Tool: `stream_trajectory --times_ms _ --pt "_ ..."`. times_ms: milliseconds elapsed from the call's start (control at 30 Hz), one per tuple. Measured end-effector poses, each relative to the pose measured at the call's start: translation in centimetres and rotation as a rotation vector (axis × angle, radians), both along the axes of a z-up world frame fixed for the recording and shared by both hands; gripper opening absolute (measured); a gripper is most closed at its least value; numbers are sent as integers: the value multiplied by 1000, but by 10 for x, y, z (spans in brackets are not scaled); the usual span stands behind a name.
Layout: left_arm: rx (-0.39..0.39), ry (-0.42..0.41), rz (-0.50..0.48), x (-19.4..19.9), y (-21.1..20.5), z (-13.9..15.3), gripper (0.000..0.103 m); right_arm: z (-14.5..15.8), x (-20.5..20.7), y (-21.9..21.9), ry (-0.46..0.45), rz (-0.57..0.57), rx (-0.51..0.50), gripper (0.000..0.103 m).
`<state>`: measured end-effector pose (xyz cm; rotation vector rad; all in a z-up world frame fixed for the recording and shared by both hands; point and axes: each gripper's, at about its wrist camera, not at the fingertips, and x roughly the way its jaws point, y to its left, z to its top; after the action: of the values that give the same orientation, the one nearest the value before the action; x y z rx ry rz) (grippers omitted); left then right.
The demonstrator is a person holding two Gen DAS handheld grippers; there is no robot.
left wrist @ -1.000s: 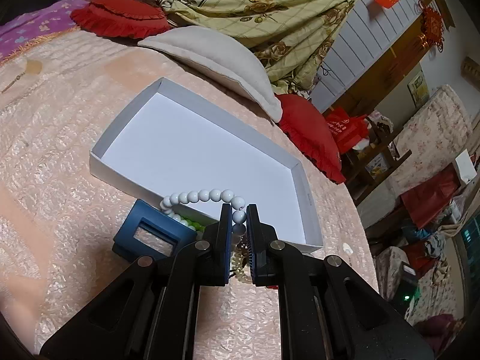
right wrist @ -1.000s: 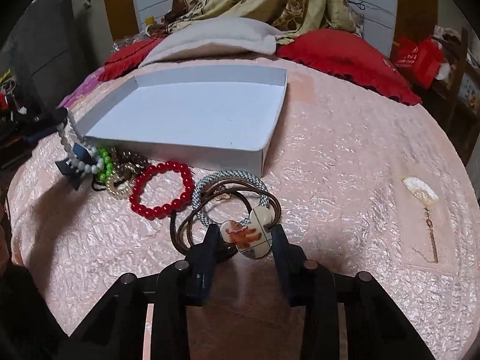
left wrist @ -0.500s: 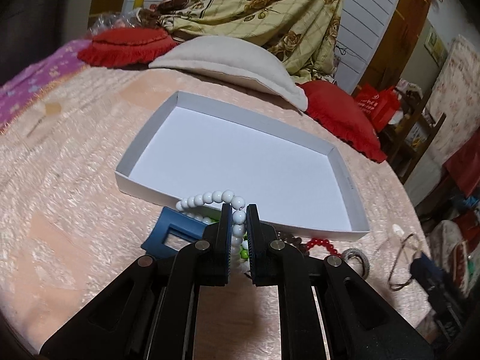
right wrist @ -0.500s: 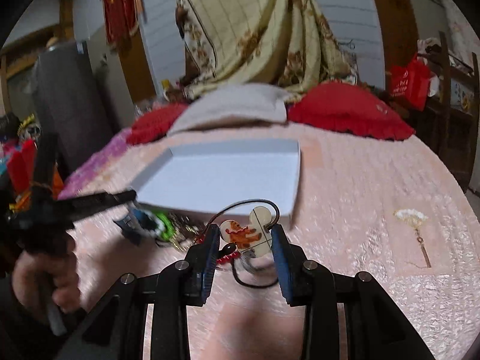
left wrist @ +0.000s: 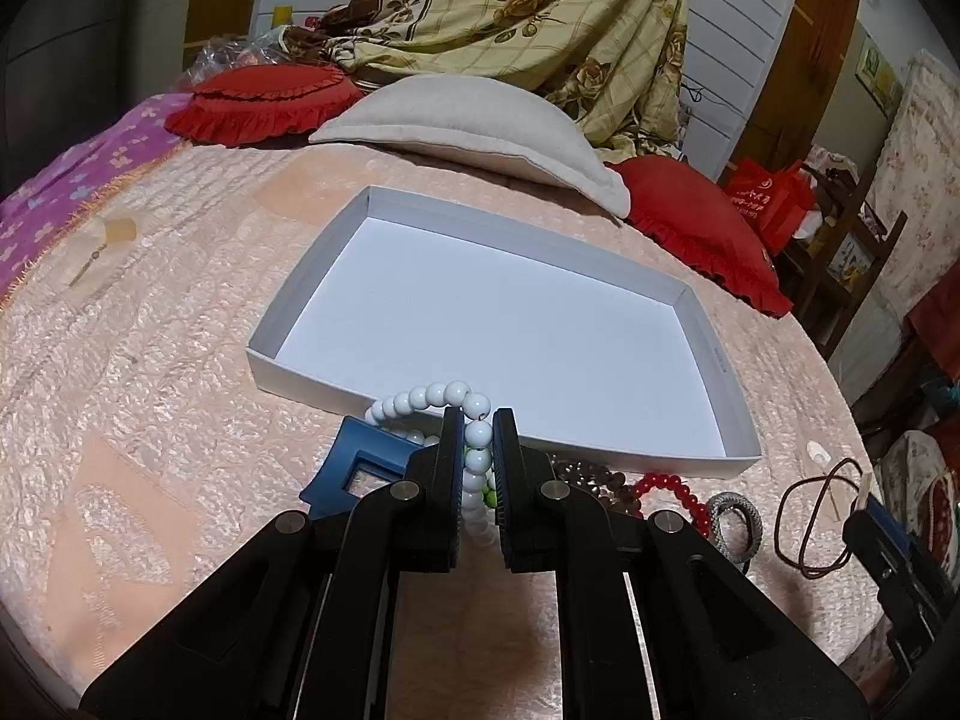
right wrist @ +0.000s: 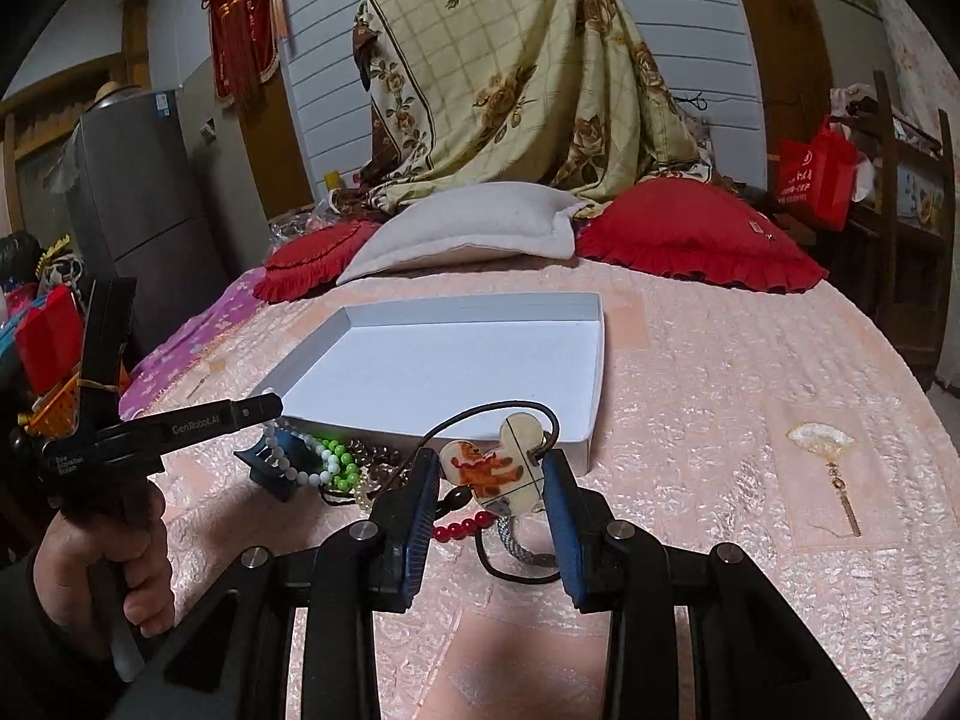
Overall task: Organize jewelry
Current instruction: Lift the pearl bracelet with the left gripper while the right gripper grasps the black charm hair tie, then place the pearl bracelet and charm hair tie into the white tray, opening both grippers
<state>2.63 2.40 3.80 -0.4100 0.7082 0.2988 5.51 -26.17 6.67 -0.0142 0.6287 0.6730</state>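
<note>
My left gripper (left wrist: 478, 420) is shut on a white bead bracelet (left wrist: 432, 391), which loops up just in front of the near wall of a shallow white box tray (left wrist: 312, 387). My right gripper (right wrist: 489, 468) is shut on a cream mouse-head pendant (right wrist: 510, 450) with an orange bear picture. It holds the pendant above the bedspread, the dark cord (right wrist: 516, 576) hanging below. Between both grippers lie green beads (right wrist: 336, 456), a red bead bracelet (left wrist: 666, 489), a grey woven bracelet (left wrist: 735, 519) and a blue clip (left wrist: 354, 468). The tray (right wrist: 456, 372) holds nothing.
All of this sits on a pink quilted bedspread (left wrist: 150, 420). A grey pillow (left wrist: 474, 120) and red cushions (left wrist: 702, 222) lie behind the tray. A fan-shaped hairpin (right wrist: 822, 444) rests to the right. A person's hand (right wrist: 114, 552) grips the left tool's handle.
The right gripper has risen with the pendant, lifting it and its cord off the bedspread. The left gripper has rolled level, still gripping the white bracelet in about the same place.
</note>
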Motion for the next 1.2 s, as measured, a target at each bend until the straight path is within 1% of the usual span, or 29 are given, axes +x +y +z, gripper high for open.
stream_trajectory --times_ms 67,167,233,300,400,467,500,567,667,800,867,967,1033,1067,1167,1200 --pt "2 2 -1 1 0 0 8 3 3 2 -22 -17 -16 34" --pt "6 7 -6 2 -1 -1 8 11 18 6 -25 -82 -10 34" --pt "6 8 -8 2 -2 -1 8 18 38 14 -3 -147 -6 34" --pt "-4 -1 -13 1 -1 -1 8 23 59 24 23 -165 16 34" --pt "-38 -33 -34 -2 2 2 8 22 79 37 11 -164 37 34" --pt "-73 -73 -59 -4 4 8 8 12 84 41 7 -153 26 34" --pt "-95 -103 -74 -6 5 14 8 2 88 44 31 -149 -3 34" --pt "-124 -150 -80 -6 9 29 8 -11 99 46 91 -134 -25 34" --pt "-150 -195 -76 4 17 56 8 -19 107 46 128 -113 -4 34" --pt "-192 -170 -89 40 36 74 8 -26 114 51 164 -81 30 34" --pt "-189 -163 -77 54 44 77 8 -29 116 56 173 -75 28 34" --pt "-202 -153 -77 70 49 71 8 -36 121 68 195 -75 14 34" --pt "-159 -151 -68 74 51 62 8 -42 126 75 221 -89 -12 34" --pt "-151 -127 -46 76 56 48 8 -45 128 78 233 -97 -25 34" --pt "-182 -41 12 79 75 11 8 -52 132 81 255 -109 -51 34" --pt "-165 -13 39 78 80 0 8 -52 132 83 250 -108 -65 34"
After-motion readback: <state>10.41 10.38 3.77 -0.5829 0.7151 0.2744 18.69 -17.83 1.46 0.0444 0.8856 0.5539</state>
